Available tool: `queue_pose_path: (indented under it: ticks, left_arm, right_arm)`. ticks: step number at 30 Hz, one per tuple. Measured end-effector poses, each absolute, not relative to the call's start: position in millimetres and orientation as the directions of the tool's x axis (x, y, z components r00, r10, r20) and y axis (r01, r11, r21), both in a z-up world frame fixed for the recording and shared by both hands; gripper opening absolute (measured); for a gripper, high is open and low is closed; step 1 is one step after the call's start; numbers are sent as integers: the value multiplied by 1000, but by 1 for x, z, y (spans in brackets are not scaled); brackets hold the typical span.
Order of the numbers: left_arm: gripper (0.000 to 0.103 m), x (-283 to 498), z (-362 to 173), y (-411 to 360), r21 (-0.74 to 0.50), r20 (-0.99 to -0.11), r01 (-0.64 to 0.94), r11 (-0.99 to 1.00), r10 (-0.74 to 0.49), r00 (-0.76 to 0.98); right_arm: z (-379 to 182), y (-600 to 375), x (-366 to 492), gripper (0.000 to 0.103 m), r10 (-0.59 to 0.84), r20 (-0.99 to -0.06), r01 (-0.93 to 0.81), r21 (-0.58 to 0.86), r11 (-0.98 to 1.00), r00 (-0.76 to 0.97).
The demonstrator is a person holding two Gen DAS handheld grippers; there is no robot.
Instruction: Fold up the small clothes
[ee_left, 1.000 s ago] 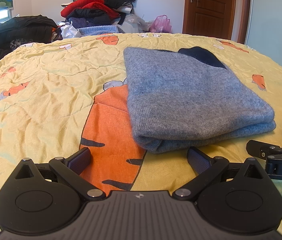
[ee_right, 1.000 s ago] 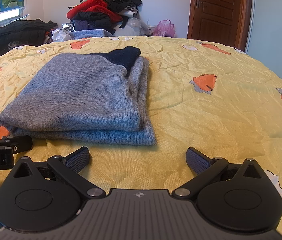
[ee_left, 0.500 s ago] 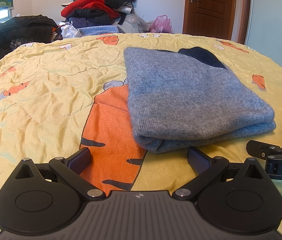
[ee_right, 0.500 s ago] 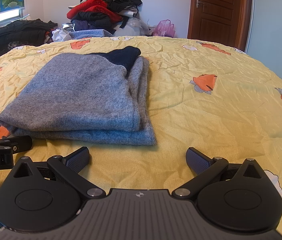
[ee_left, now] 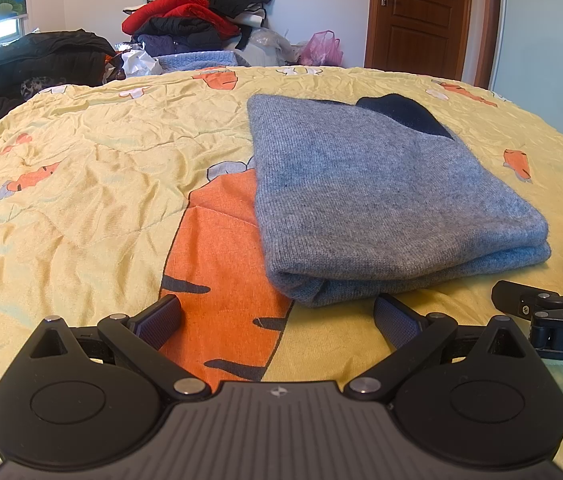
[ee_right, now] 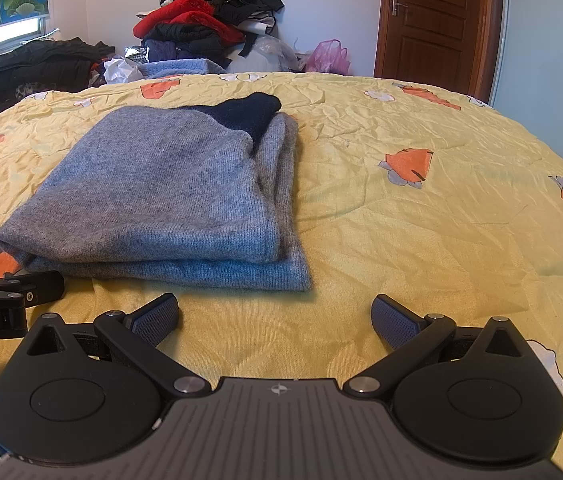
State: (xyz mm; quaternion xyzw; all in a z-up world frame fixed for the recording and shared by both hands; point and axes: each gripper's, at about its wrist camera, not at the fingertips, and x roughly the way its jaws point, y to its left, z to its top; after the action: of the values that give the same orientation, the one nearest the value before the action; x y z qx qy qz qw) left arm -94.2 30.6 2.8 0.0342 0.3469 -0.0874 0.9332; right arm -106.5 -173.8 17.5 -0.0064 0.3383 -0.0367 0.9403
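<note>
Lying folded: fuzzy grey knit sweater.

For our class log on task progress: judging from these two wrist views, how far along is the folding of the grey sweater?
Done: the grey sweater lies folded in stacked layers on the yellow bedspread. In hand: nothing; the left hand-held gripper and right hand-held gripper are both open and apart from it. Left: probably only moving it aside; the clothes pile behind looks unfolded.
</note>
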Motion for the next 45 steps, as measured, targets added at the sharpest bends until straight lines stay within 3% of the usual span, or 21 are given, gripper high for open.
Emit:
queue_pose_path:
  ticks: [45]
  left_arm:
    - [103, -93, 5, 27, 10, -678, 170, 985, -118, 726]
  right_arm:
    - [18, -173, -107, 103, -74, -637, 66, -36, 997, 767]
